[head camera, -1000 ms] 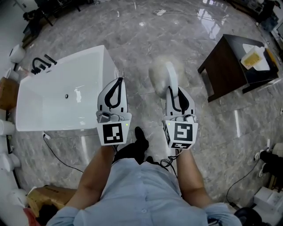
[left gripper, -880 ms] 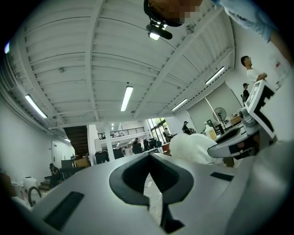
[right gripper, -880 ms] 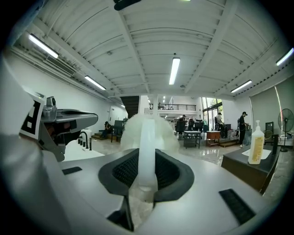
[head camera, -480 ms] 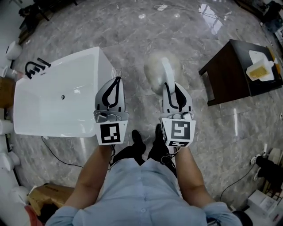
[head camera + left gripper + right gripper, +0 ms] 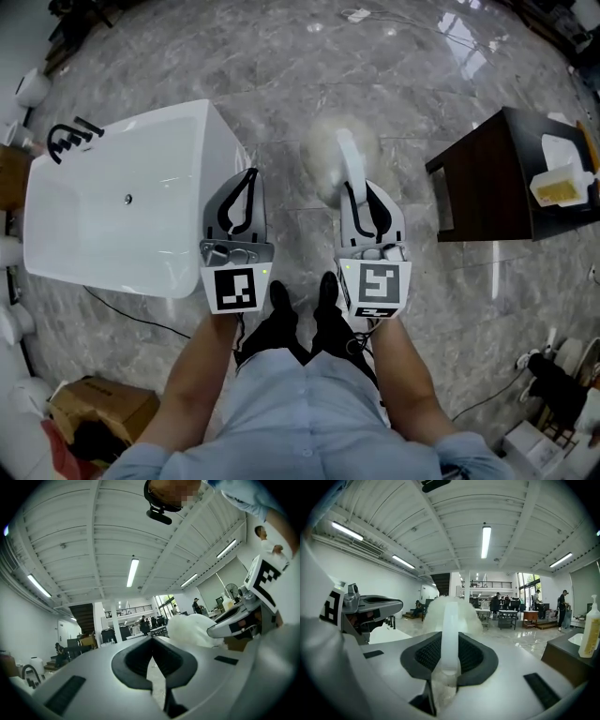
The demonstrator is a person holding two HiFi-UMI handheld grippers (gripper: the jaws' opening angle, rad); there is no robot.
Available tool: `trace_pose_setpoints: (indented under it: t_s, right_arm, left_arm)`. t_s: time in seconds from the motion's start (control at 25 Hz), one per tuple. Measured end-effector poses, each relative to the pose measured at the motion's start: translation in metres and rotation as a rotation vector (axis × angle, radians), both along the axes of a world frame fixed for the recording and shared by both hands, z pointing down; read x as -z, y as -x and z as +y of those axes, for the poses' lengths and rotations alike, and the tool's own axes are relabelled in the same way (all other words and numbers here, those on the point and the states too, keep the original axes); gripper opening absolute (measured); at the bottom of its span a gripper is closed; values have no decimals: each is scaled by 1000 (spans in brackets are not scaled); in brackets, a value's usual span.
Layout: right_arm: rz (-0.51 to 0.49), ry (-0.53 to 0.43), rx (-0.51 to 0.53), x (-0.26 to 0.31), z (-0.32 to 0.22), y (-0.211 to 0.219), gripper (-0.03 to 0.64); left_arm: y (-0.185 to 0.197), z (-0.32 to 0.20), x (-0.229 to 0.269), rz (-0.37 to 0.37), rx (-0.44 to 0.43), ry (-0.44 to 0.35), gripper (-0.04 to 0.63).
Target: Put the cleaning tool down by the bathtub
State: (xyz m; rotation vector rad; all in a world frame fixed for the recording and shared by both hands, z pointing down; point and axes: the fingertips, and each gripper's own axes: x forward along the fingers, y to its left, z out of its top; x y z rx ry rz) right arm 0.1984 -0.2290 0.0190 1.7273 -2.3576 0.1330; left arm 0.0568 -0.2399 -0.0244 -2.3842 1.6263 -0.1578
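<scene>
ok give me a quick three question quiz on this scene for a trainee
1. Which tool grips the fluffy white brush? A the person's left, B the person's right, C neither.
2. True or false: the brush head rests inside the bathtub.
3. Fill in: in the head view, the dark table stands to the ____ of the brush.
Key: 1 B, the right tool is shut on the brush handle. 2 false, the head is outside the bathtub, to its right in the head view. 3 right.

Bright ceiling tubes (image 5: 486, 541) glare off the glossy floor (image 5: 450, 28); fisheye edges bend and darken.
</scene>
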Motion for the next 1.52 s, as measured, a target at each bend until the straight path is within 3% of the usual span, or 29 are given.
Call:
trace_pose_setpoints:
  t_s: [0.32,0.92,1.52]
  right_arm:
    - [-11,68,18,-54,-39,17,95]
    - [-1,242,78,-200,-63,68,95]
    - [-16,341,94,-337,-63,102,95]
  left_arm:
    - [19,-41,-56,-33,22,59,15]
    - [50,-77,-210,-71,40,189,15]
    - [85,-82,-343,8,93,261,15]
